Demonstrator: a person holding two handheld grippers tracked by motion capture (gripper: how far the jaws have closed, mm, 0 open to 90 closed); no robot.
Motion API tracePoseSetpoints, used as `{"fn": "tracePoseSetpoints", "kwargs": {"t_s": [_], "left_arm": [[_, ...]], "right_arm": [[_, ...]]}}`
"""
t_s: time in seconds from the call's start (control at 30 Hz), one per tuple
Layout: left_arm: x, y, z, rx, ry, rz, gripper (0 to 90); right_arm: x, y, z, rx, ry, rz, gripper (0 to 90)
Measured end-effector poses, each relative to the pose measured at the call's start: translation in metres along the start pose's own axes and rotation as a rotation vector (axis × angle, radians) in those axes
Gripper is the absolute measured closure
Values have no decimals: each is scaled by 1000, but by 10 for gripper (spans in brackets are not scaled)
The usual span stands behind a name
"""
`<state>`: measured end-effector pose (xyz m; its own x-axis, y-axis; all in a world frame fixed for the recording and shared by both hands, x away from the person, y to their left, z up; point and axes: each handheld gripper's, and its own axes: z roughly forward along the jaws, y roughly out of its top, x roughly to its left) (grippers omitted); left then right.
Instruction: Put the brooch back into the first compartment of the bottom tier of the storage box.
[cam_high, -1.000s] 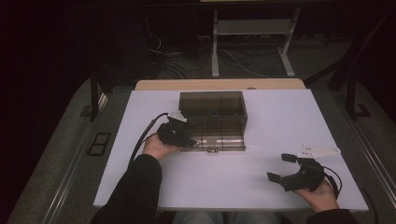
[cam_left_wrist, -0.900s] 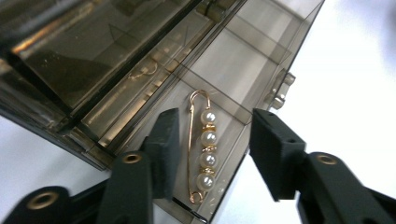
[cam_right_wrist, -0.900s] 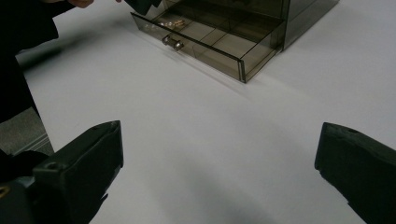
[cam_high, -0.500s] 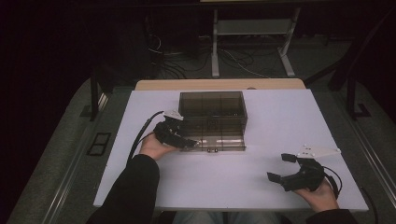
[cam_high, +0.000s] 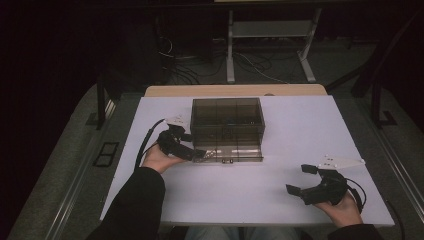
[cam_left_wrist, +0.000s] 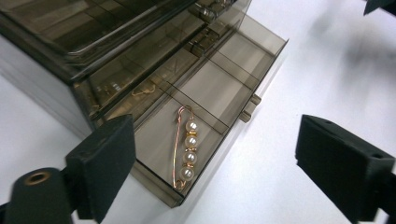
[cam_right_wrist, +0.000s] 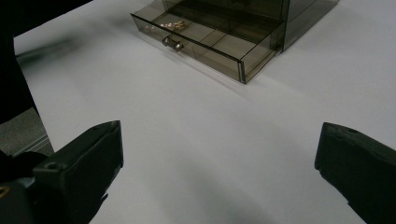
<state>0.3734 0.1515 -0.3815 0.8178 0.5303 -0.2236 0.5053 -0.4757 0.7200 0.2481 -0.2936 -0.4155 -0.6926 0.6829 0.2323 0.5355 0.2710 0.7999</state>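
The white surface (cam_high: 240, 190) carries a smoky clear organizer box (cam_high: 227, 120) toward its far middle, whose bottom drawer (cam_left_wrist: 205, 107) stands pulled out toward the person. The left gripper (cam_high: 192, 147) hangs at the drawer's left end, its jaws having just been opening and now spread wide with nothing between them, while the right gripper (cam_high: 306, 179) rests well apart near the surface's front right corner, jaws spread and empty. A gold pin with four pearls (cam_left_wrist: 187, 147) lies loose in the drawer's end compartment, just beyond the left jaws.
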Motion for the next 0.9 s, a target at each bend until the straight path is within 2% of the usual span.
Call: {"fn": "tracePoseSetpoints", "kwargs": {"t_s": [0.1,0.4,0.9], "left_arm": [[-1,-4,-4,-10,25,-1,1],[-2,-17,-15,-40,40,-19,0],[-13,-33,-29,-91,68,-15,0]], "right_arm": [[0,0,0,-1,0,0,6],[0,0,0,0,-2,0,6],[0,0,-1,-1,-3,5,7]]}}
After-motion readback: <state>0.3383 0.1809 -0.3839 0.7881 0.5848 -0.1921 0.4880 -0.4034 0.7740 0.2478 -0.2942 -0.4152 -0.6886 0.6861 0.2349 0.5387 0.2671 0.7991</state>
